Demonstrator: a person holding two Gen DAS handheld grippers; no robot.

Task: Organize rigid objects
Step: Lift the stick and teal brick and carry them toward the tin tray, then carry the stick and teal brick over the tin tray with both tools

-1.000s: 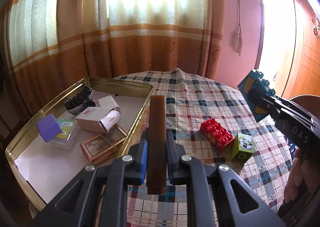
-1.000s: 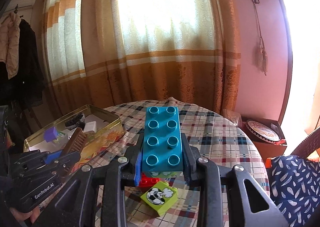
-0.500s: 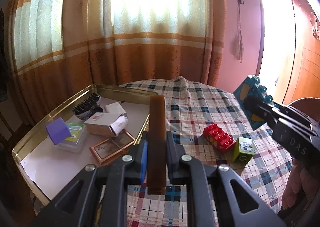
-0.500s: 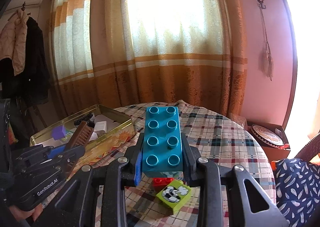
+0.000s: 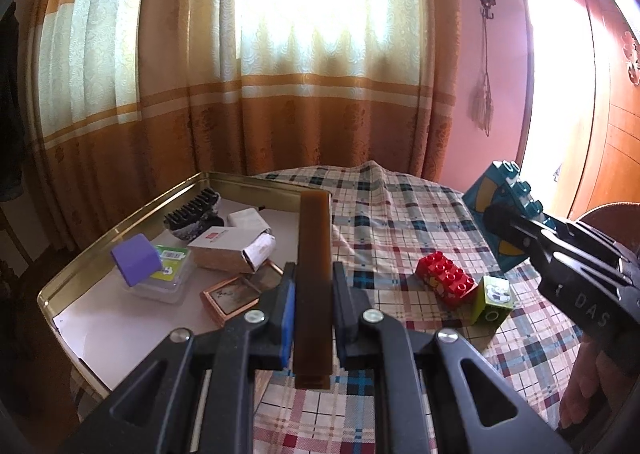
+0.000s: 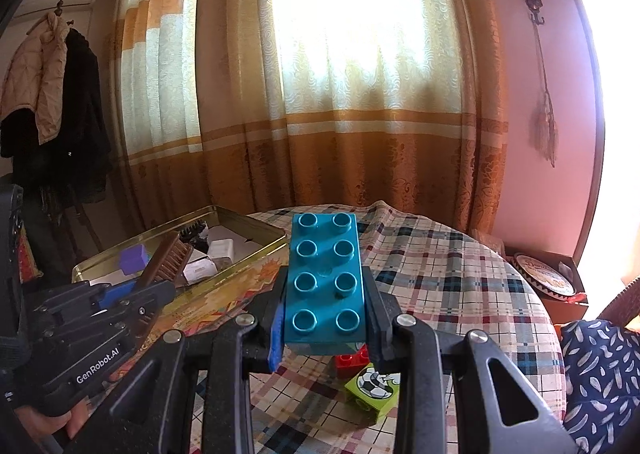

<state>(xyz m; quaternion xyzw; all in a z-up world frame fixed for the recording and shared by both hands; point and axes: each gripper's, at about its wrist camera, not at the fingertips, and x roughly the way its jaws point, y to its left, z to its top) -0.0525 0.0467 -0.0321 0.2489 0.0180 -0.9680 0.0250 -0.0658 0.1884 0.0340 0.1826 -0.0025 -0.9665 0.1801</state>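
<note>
In the left wrist view the left gripper (image 5: 314, 306) stays clamped on a brown comb (image 5: 315, 278), held lengthwise along its fingers, well above the worktop (image 5: 400, 230); compared with a second ago the camera has risen and pulled back a little, so the gold tray (image 5: 120, 222) and the loose bricks sit lower and smaller in the scene. The tray holds a black brush (image 5: 192, 210), a white box (image 5: 228, 248), a purple cube (image 5: 136, 265) on a clear case, and a small copper frame (image 5: 230, 294). On the checked cloth to the right lie a red brick (image 5: 446, 283) and, touching its end, a green brick (image 5: 494, 298). At far right the right gripper (image 5: 504, 222) carries a teal brick (image 5: 502, 218) in the air, now tilted, its printed side facing this camera. In the right wrist view the right gripper (image 6: 324, 294) stays closed on the teal brick (image 6: 325, 278), studs up, filling the space between its fingers; the red brick (image 6: 352, 360) and green brick (image 6: 374, 388) peek out below it, lower than before. Only this view shows the comb's teeth (image 6: 170, 258), the left gripper (image 6: 154, 282) from outside beside the tray's (image 6: 224, 278) painted wall, coats on a hook, and a round tin (image 6: 546, 280) beyond the worktop's edge.
</note>
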